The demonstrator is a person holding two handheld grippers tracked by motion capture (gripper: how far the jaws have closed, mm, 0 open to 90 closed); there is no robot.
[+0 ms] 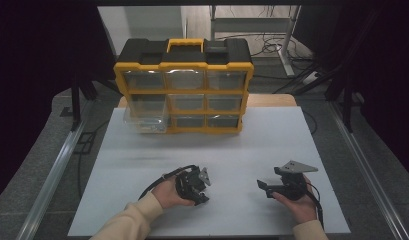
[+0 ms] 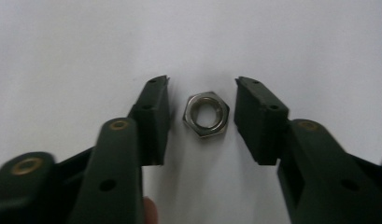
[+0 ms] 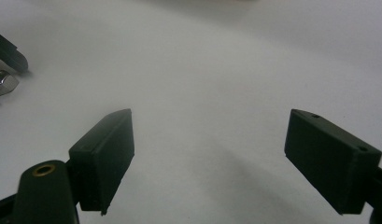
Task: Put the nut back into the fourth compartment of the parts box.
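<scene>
In the left gripper view, the left tool is seen with its two black jaws partly open, one at each side of a steel hex nut that lies flat on the white desk at the centre of the frame. A narrow gap is left between each pad and the nut, so nothing is gripped. In the high view the same left tool is found at the lower middle of the frame, held in the left hand, with a cream sleeve running to the lower edge.

The right tool is shown in the right gripper view with its jaws spread wide over bare desk surface and nothing between them; the hex nut is visible at the left edge of that frame, beside a dark tip of the other tool. In the high view the right tool is held in the right hand at the lower right, well apart from the left one, with its grey three-cornered plate uppermost.

Farther up the high view, at the far edge of the desk, a yellow-and-black organiser cabinet with nine clear drawers is stood. Its lower-left drawer is pulled out toward the camera.
</scene>
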